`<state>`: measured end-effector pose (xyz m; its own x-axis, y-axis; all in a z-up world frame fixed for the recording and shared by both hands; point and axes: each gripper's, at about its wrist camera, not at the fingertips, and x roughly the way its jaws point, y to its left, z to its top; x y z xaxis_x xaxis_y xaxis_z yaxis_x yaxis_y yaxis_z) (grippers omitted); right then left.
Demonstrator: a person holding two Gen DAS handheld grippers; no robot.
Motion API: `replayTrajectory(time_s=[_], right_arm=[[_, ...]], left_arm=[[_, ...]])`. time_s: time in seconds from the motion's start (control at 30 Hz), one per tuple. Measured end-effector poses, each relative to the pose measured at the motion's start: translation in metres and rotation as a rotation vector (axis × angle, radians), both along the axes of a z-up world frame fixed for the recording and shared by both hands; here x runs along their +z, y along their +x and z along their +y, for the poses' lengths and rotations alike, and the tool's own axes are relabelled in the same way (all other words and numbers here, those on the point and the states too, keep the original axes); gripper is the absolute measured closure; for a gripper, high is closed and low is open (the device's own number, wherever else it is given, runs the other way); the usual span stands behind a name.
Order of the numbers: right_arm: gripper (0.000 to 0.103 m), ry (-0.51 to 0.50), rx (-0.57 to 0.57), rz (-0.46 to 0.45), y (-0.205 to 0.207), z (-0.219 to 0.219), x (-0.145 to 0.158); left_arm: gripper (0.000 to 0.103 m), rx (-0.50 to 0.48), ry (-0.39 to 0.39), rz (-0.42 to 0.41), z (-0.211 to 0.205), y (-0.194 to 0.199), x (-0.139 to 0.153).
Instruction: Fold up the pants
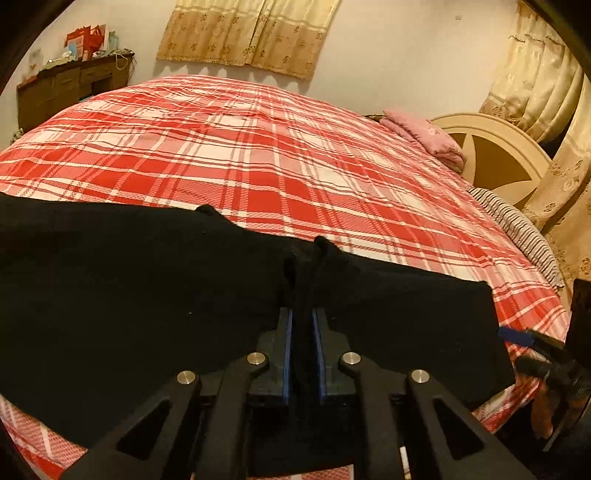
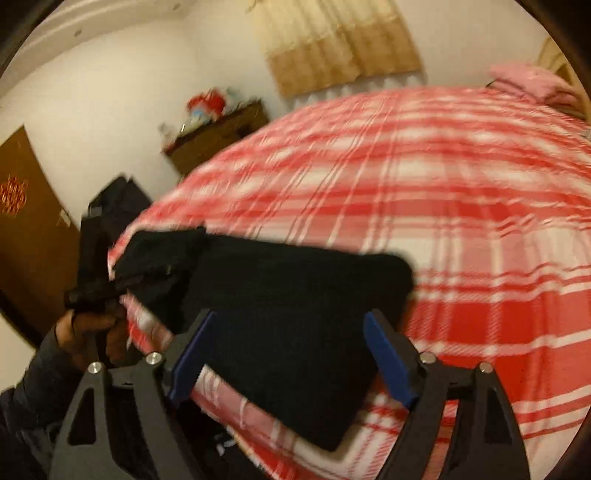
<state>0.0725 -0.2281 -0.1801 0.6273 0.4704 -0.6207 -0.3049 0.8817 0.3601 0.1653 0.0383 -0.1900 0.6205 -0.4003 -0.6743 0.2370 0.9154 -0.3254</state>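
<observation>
Red-and-white plaid bedding (image 1: 258, 155) covers a wide bed that fills both views, under a cream wall hung with a short tan curtain (image 1: 251, 33) at the top of the frame. Black pants (image 1: 129, 295) lie across the near edge of the bed, a dark band running through the lower half of the left wrist view. At lower centre of that view the left tongs (image 1: 303, 317) are clamped tight on a raised ridge of the black cloth, their blue pads (image 1: 286, 350) pressed against it from both sides. In the blurred right wrist view, the right tongs (image 2: 291, 350) stand wide apart at lower centre, their blue pads (image 2: 388, 362) on either side of the end of the pants (image 2: 295, 332) without pressing on it. A hand (image 2: 92, 332) in a dark sleeve grips the left tool at the lower left of that frame. A pink pillow (image 1: 424, 136) rests at the far right of the bed, beside a rounded cream headboard (image 1: 498, 155). A brown dresser (image 1: 70, 88) with clutter on top stands at upper left.
</observation>
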Motion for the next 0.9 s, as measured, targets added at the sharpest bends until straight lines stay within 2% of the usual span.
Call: replayTrajectory(time_s=[0.1, 0.13, 0.23, 0.27, 0.37, 0.47, 0.57, 0.63, 0.7, 0.9], right_arm=[[0.019, -0.075, 0.022, 0.083, 0.011, 0.009, -0.021], [0.019, -0.091, 0.026, 0.074, 0.01, 0.01, -0.022], [0.019, -0.133, 0.024, 0.045, 0.004, 0.015, -0.017], [0.019, -0.149, 0.019, 0.029, 0.002, 0.018, -0.014], [0.019, -0.229, 0.028, -0.004, 0.002, 0.033, -0.009], [0.019, -0.325, 0.021, -0.013, 0.008, 0.051, -0.01], [0.009, -0.421, 0.063, 0.094, 0.022, 0.072, -0.029], [0.001, -0.495, 0.064, 0.068, 0.021, 0.084, -0.035], [0.0, -0.535, 0.08, 0.066, 0.018, 0.091, -0.037], [0.003, -0.493, 0.064, 0.072, 0.019, 0.086, -0.031]], left_arm=[[0.073, 0.02, 0.018, 0.008, 0.002, -0.002, -0.001], [0.063, 0.033, 0.036, 0.001, 0.002, -0.004, 0.001], [0.044, 0.038, 0.106, -0.052, -0.002, -0.013, 0.009], [0.042, 0.041, 0.128, -0.058, -0.003, -0.014, 0.008], [0.042, 0.052, 0.194, -0.033, -0.006, -0.014, -0.001], [0.04, 0.058, 0.168, -0.027, 0.0, -0.015, -0.01], [0.04, 0.052, 0.167, -0.024, 0.001, -0.016, -0.01], [0.04, 0.051, 0.163, -0.021, 0.004, -0.016, -0.009], [0.04, 0.055, 0.15, -0.018, 0.006, -0.017, -0.01], [0.04, 0.074, 0.15, -0.014, 0.014, -0.021, -0.002]])
